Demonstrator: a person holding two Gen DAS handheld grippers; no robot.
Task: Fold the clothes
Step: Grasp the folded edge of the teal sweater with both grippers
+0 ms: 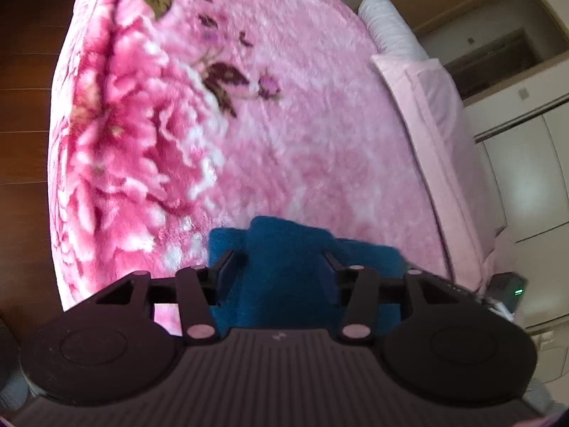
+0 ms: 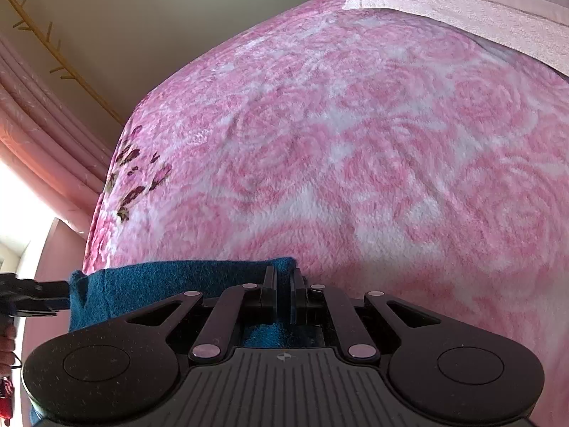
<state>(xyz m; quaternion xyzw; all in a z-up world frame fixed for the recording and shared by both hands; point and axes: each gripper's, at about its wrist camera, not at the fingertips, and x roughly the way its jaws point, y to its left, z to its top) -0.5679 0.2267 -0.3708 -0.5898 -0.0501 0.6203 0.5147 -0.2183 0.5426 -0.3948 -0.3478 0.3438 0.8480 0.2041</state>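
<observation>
The right gripper [image 2: 283, 284] has its jaws pinched tight on a corner of the blue garment [image 2: 170, 284], which hangs between the two tools just above the near part of the bed. The left gripper [image 1: 279, 261] stands partly open around a bunched fold of the same cloth; whether its pads press on the cloth I cannot tell. In my judgement the risk lies there: if the left side lets go before the edge is laid down, the cloth will sag off one corner and the fold will come out crooked. A pull by the right hand could also drag it askew over the fleecy surface. The pink blanket [image 1: 284, 124], printed with big flowers, covers the whole bed. A pale pink pillow [image 1: 437, 114] lies at its far right. Beyond it stand white cupboards [image 1: 533, 163], and dark wooden floor [image 1: 25, 106] shows on the left.
</observation>
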